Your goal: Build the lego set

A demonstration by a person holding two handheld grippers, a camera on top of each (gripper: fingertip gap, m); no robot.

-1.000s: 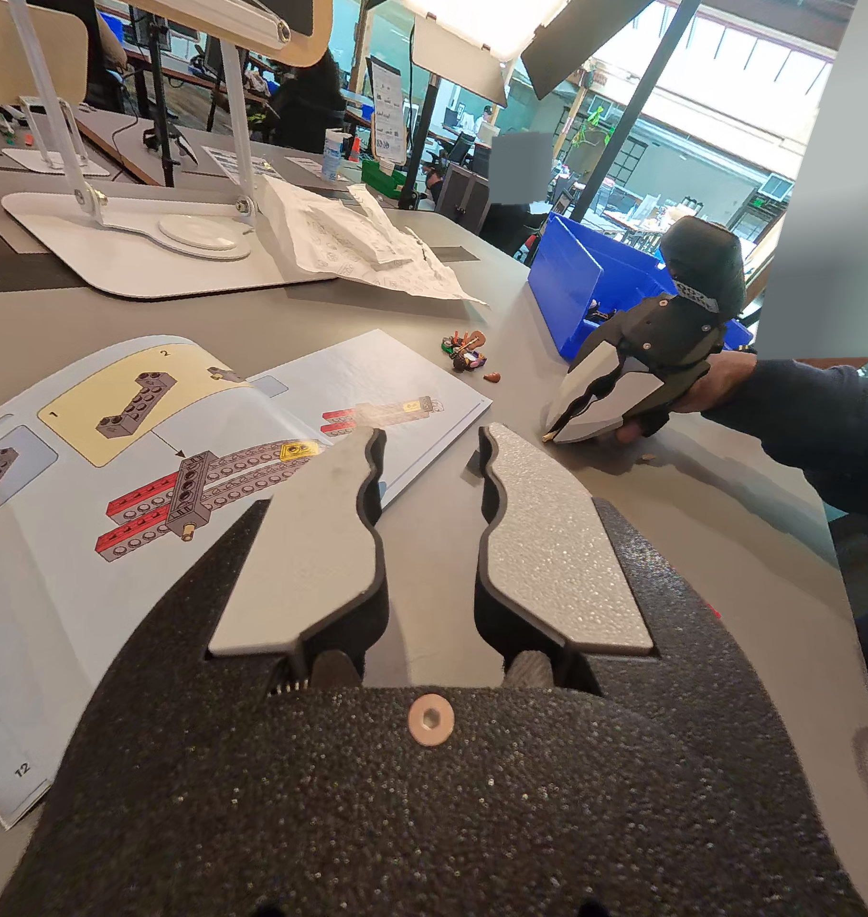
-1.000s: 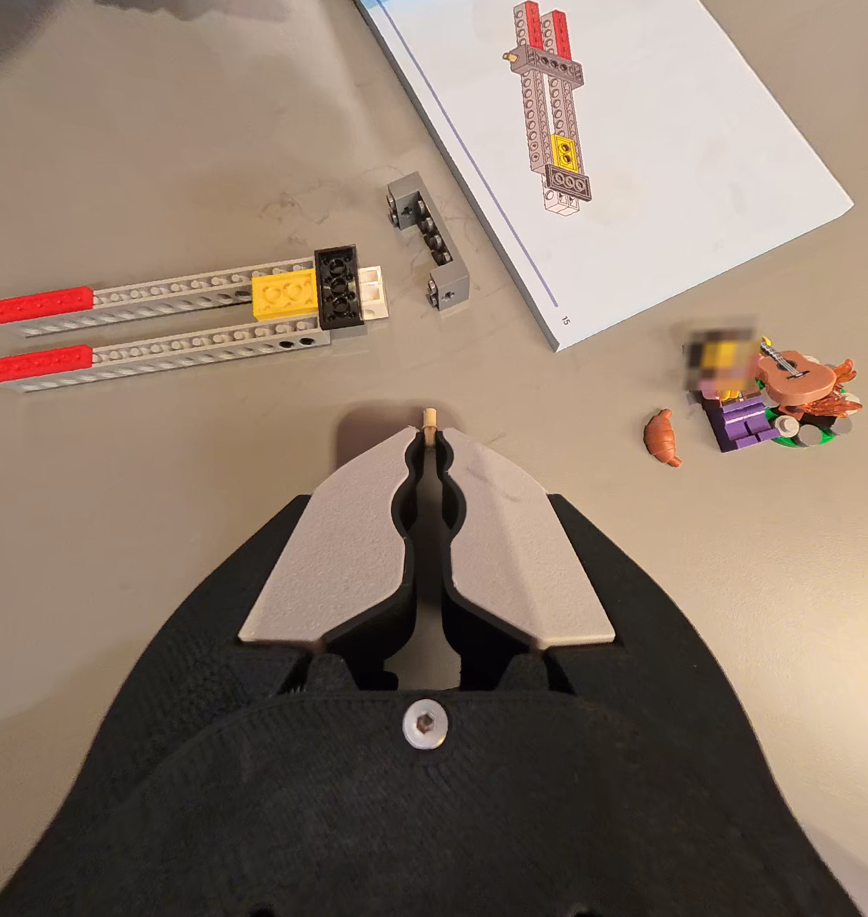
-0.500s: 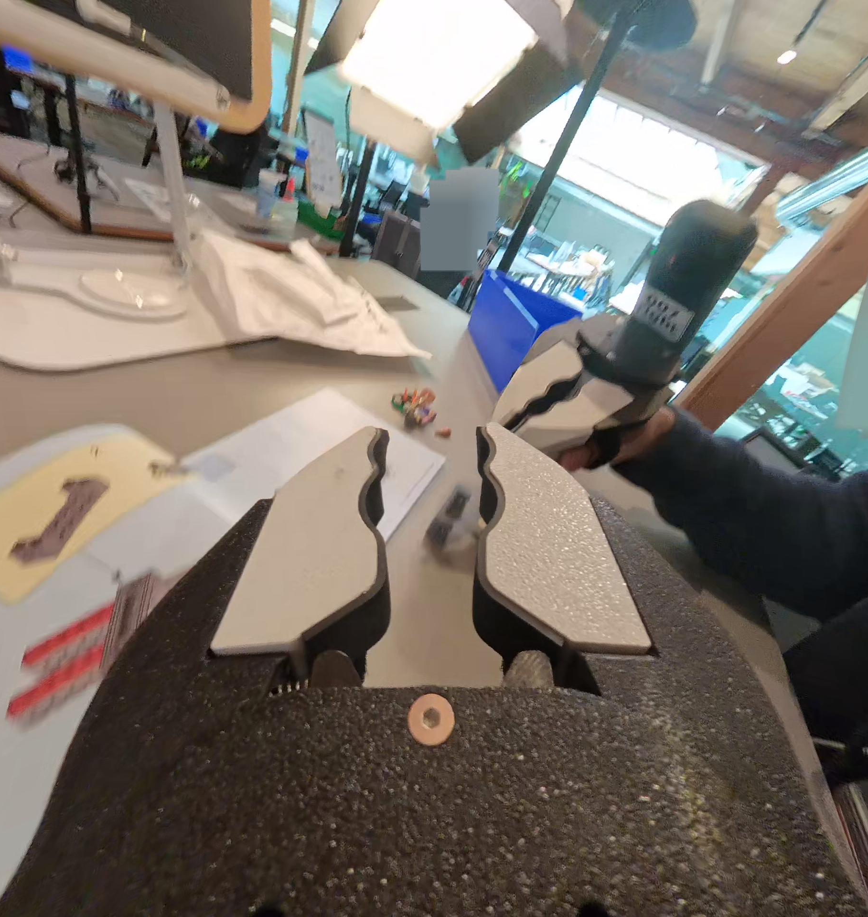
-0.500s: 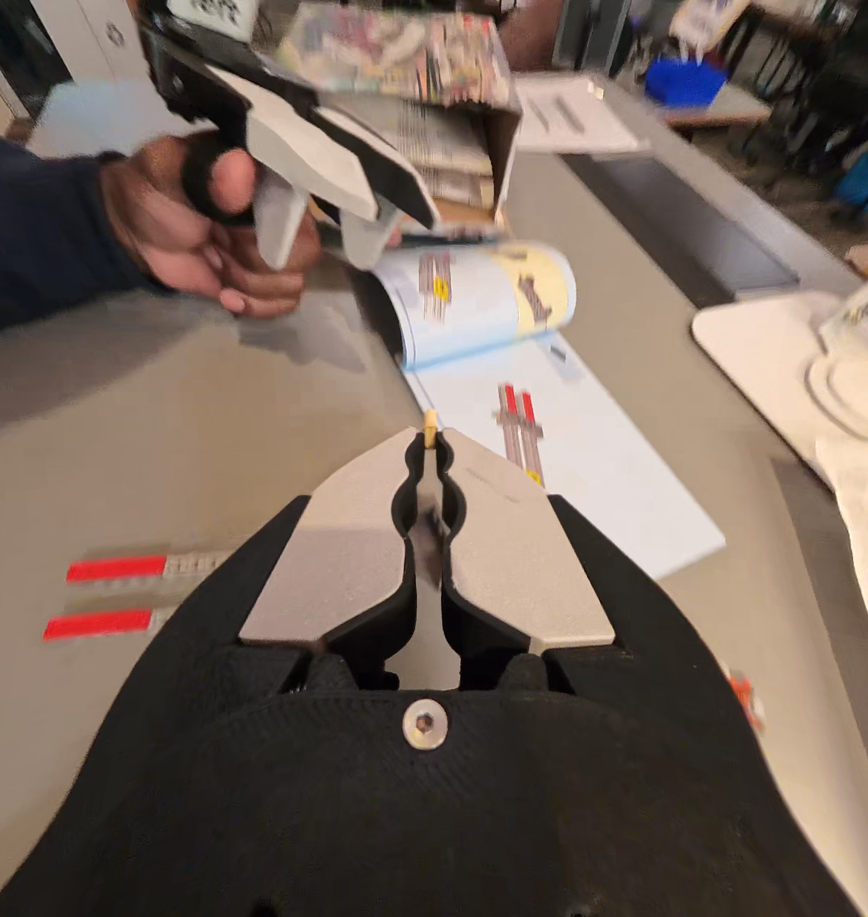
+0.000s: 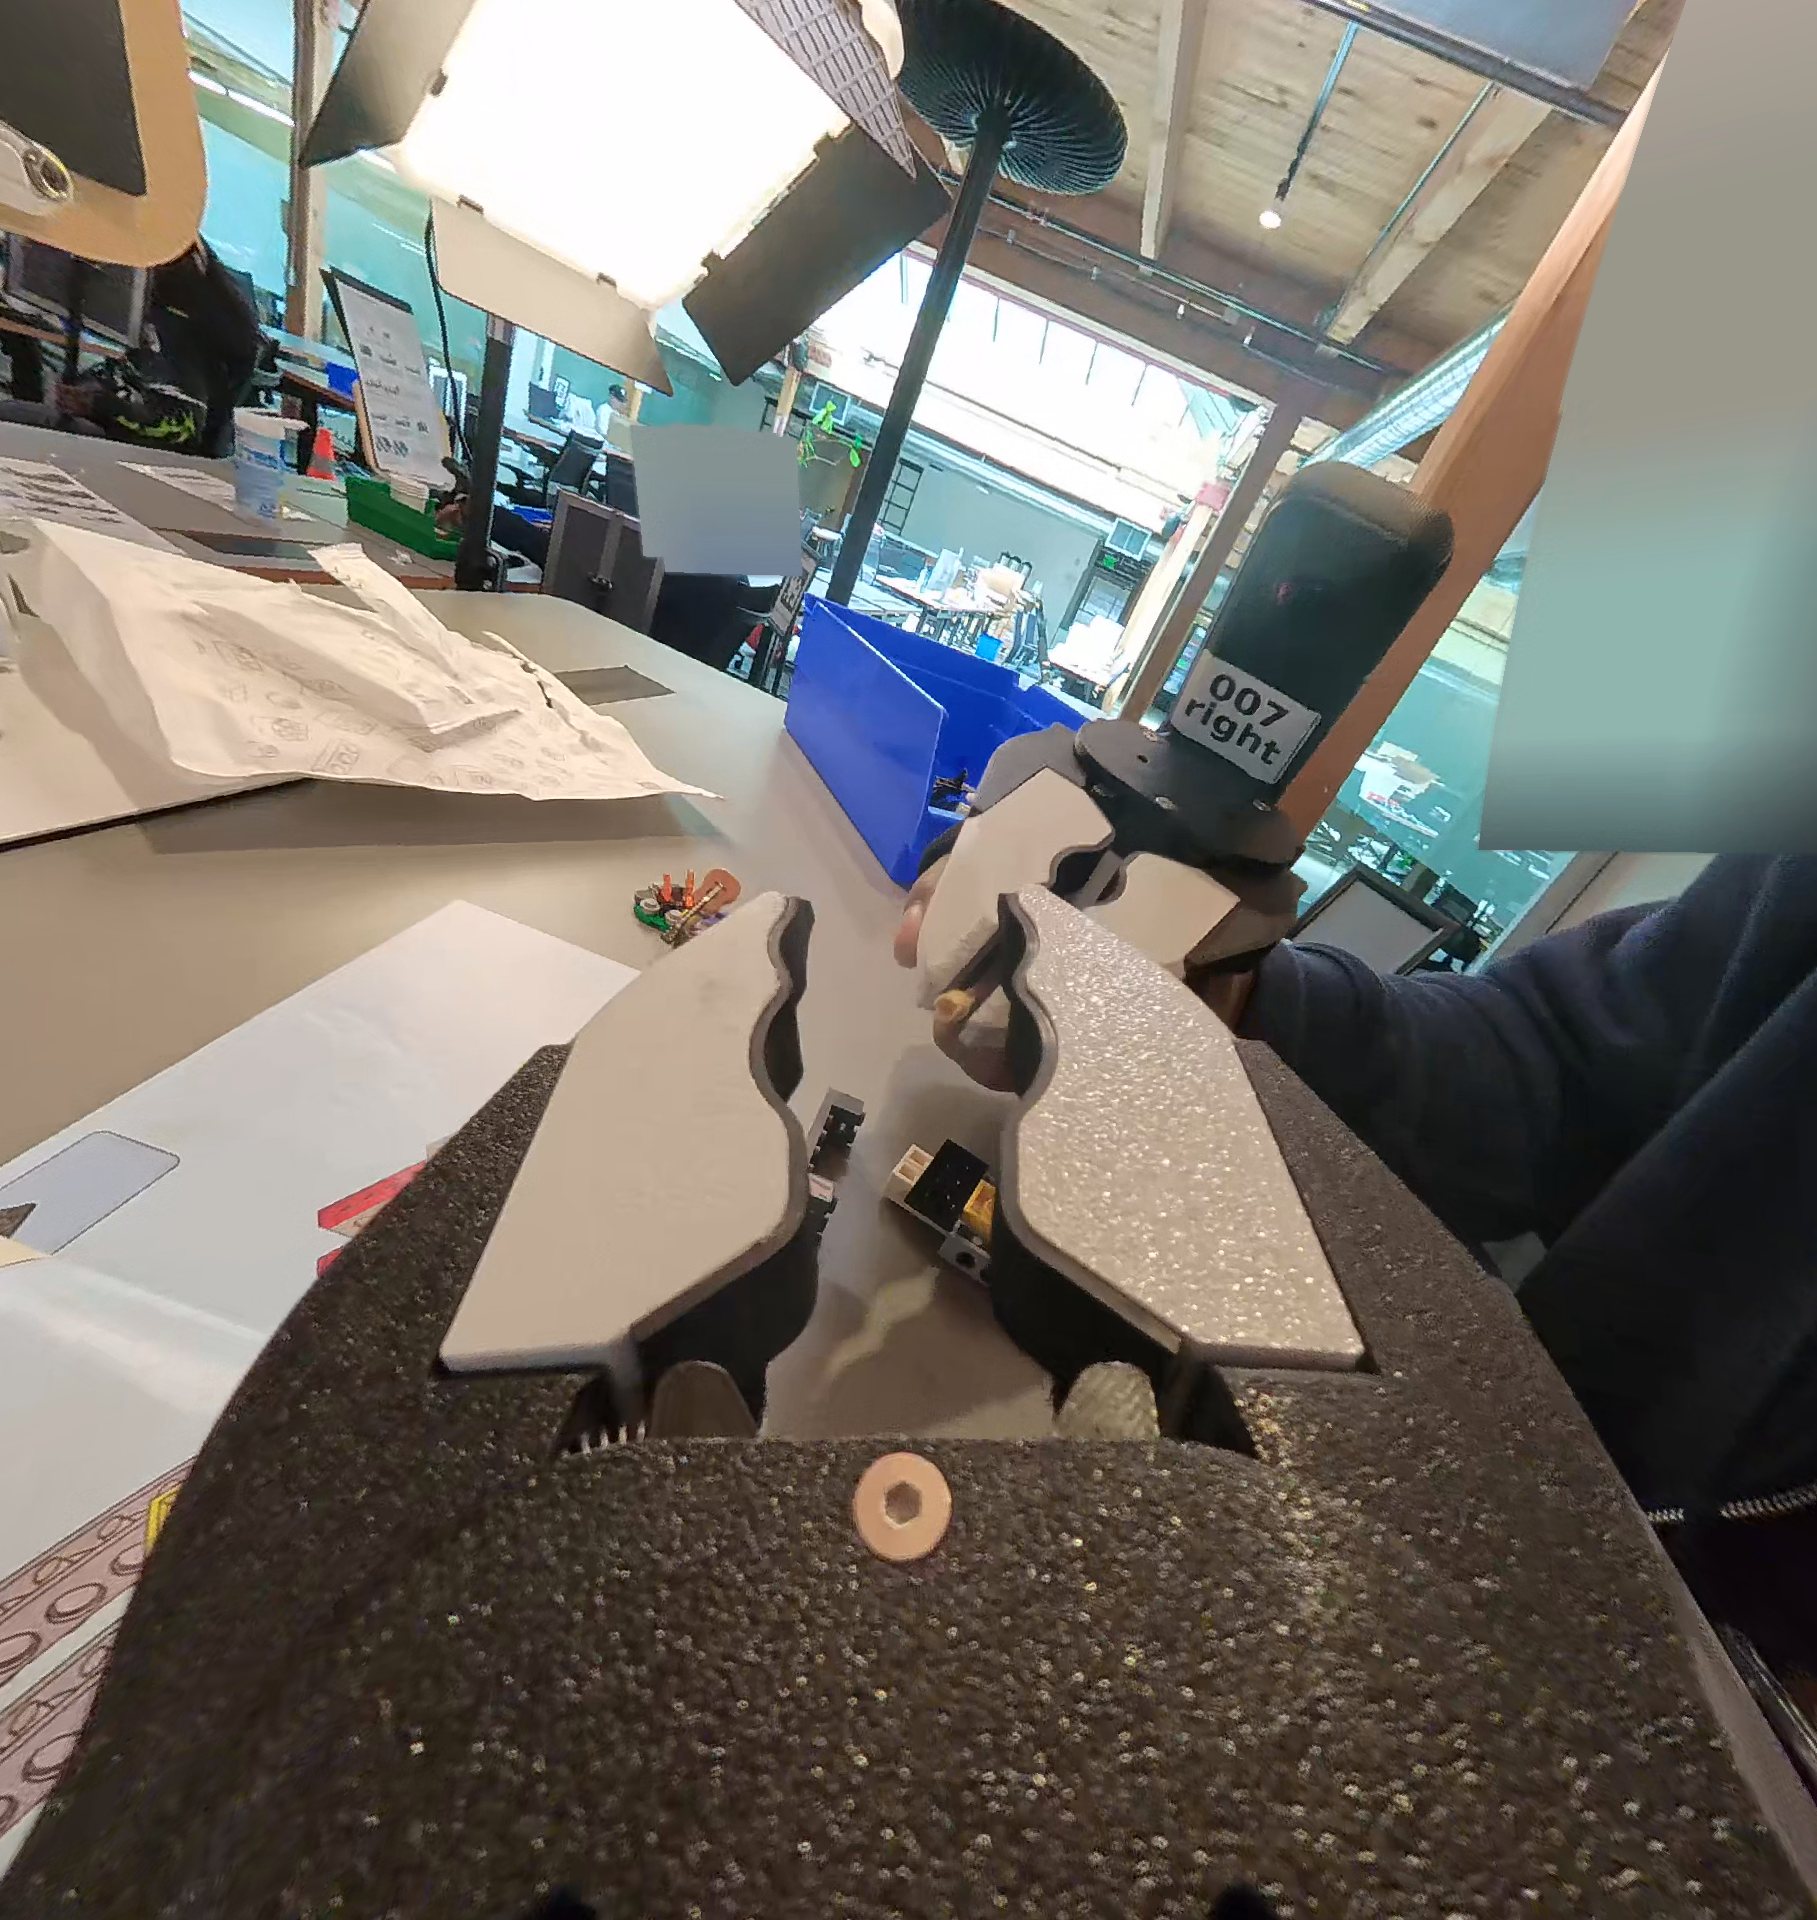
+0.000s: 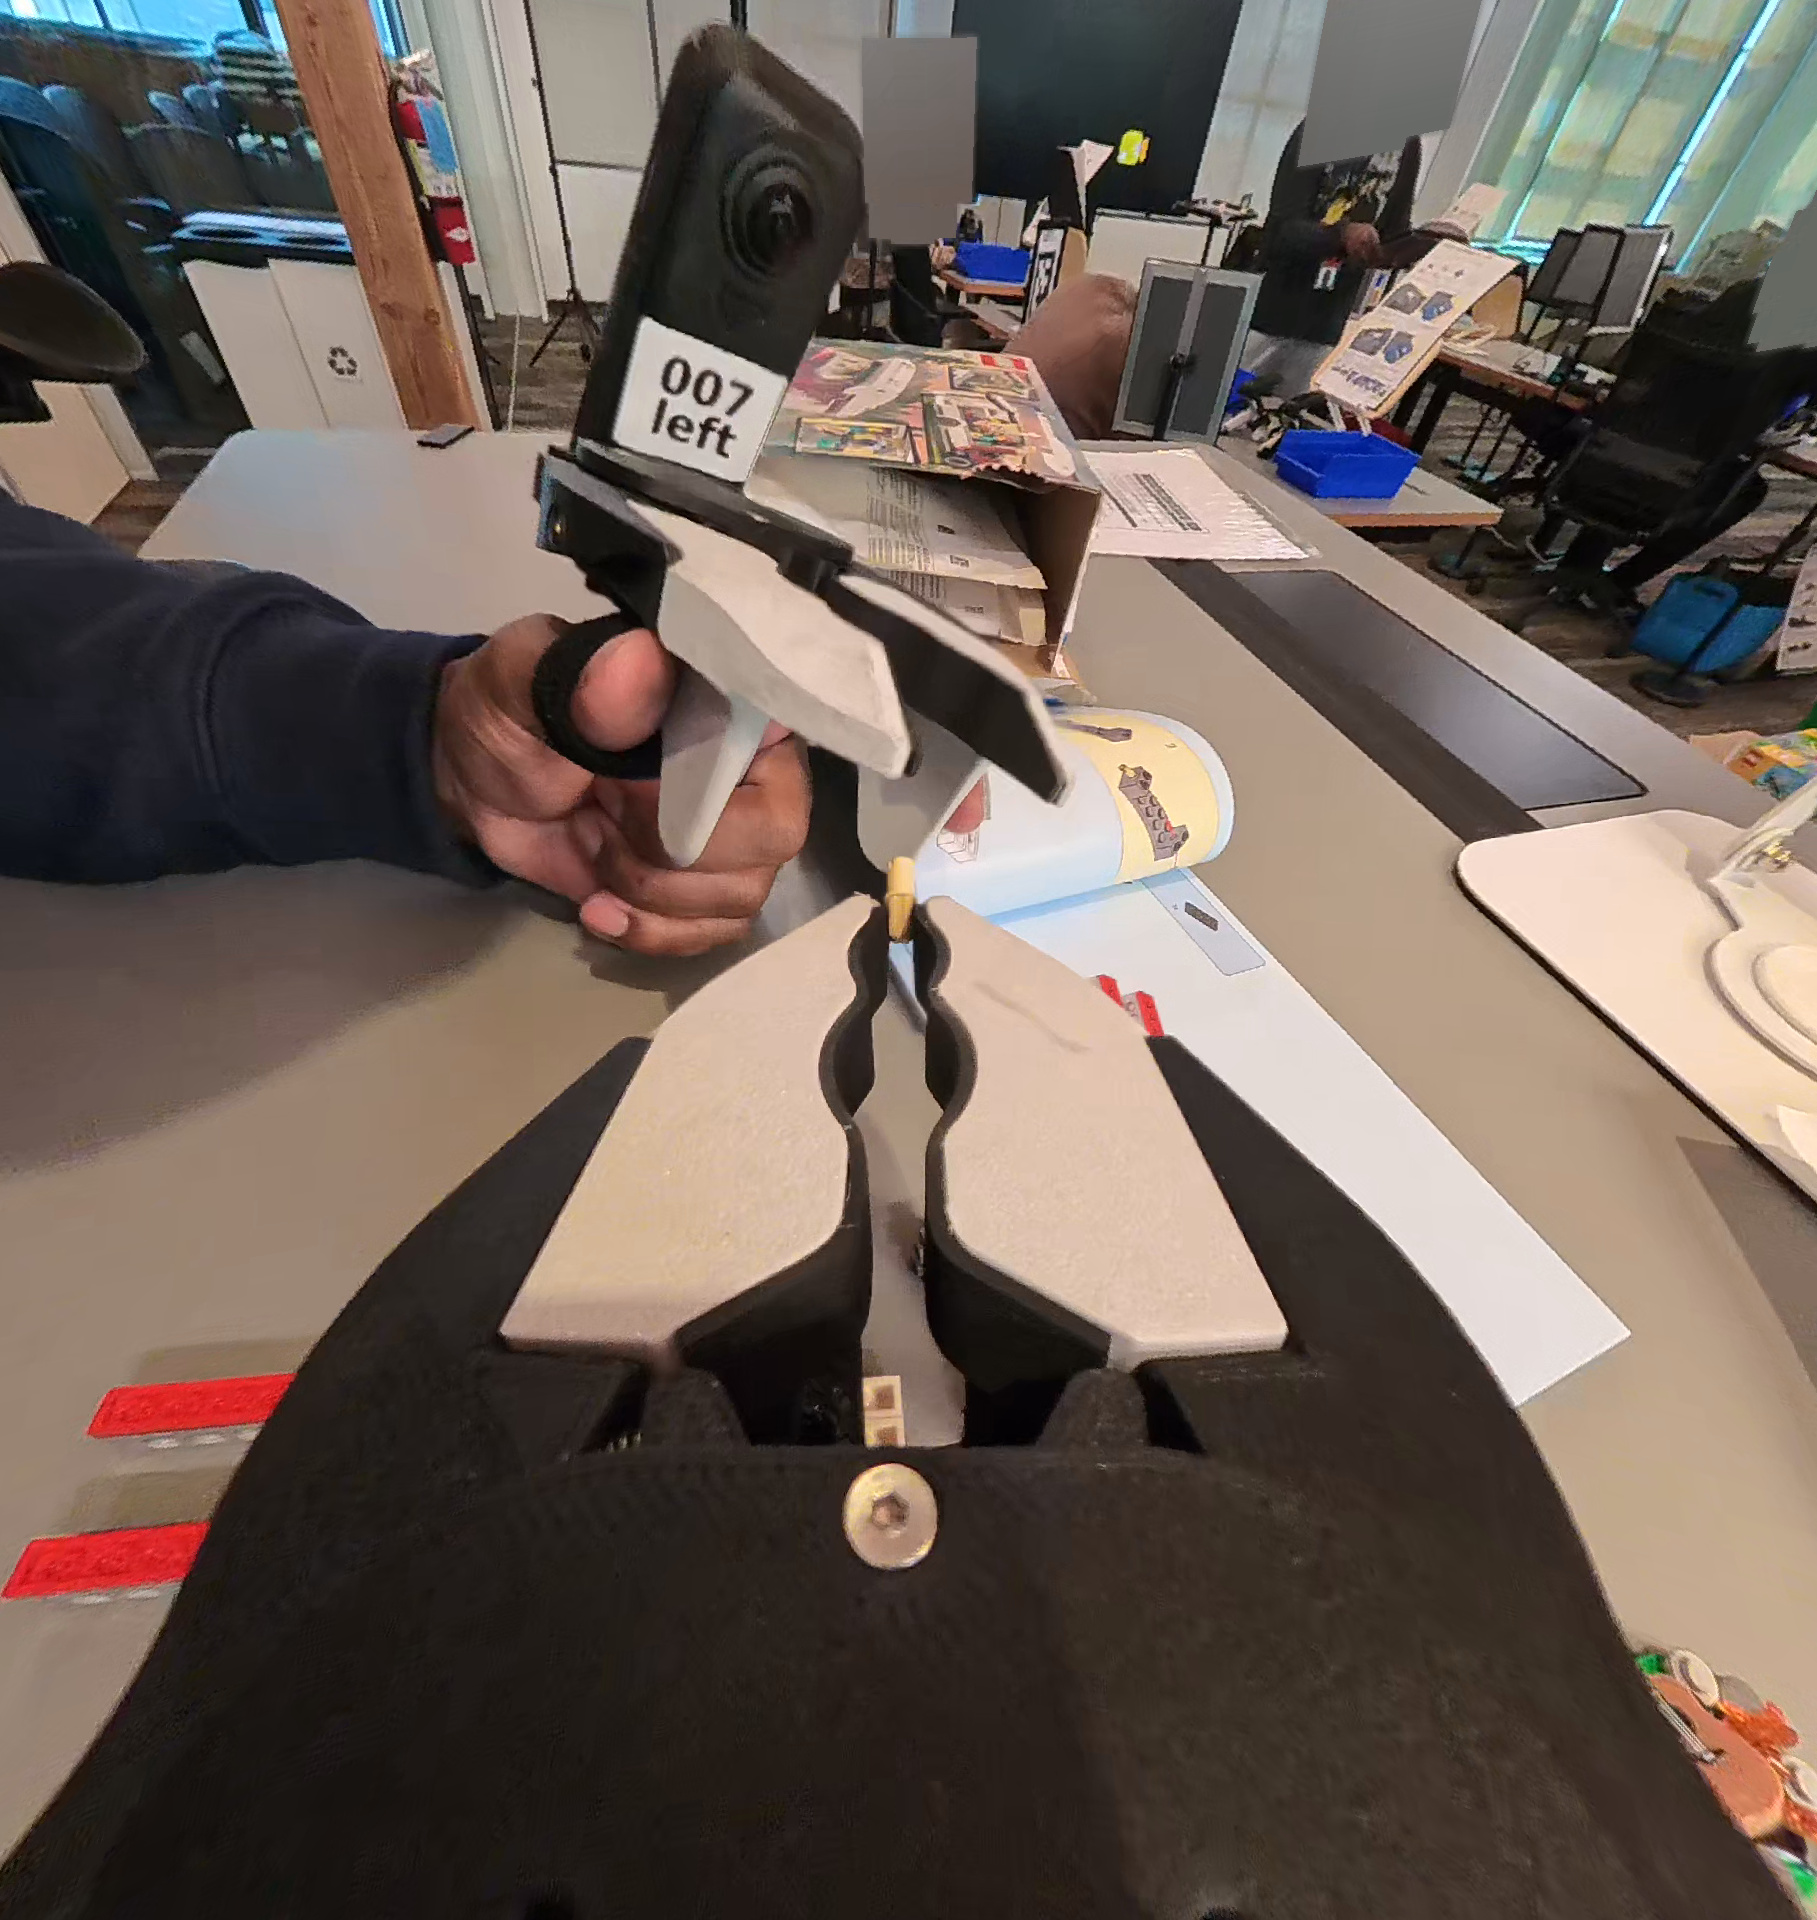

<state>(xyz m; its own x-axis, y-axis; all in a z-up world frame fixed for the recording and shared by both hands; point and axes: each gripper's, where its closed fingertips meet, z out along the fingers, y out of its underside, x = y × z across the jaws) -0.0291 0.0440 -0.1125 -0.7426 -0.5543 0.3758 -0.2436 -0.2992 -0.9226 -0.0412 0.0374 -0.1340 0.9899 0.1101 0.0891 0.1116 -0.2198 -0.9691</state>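
While both tools are held above the grey table, the right tool has its fingertips pressed together on a small tan plastic peg, which sticks out past the tips. The left tool is spread with nothing between its fingers. Seen between those fingers, on the table below: a dark grey holed brick and the end of a brick assembly of white, black and yellow pieces (its red-tipped grey beams lie under the right tool). Alongside: an open pale-blue instruction booklet, a small multicoloured brick figure group with a brown guitar, and a blue plastic bin farther off.
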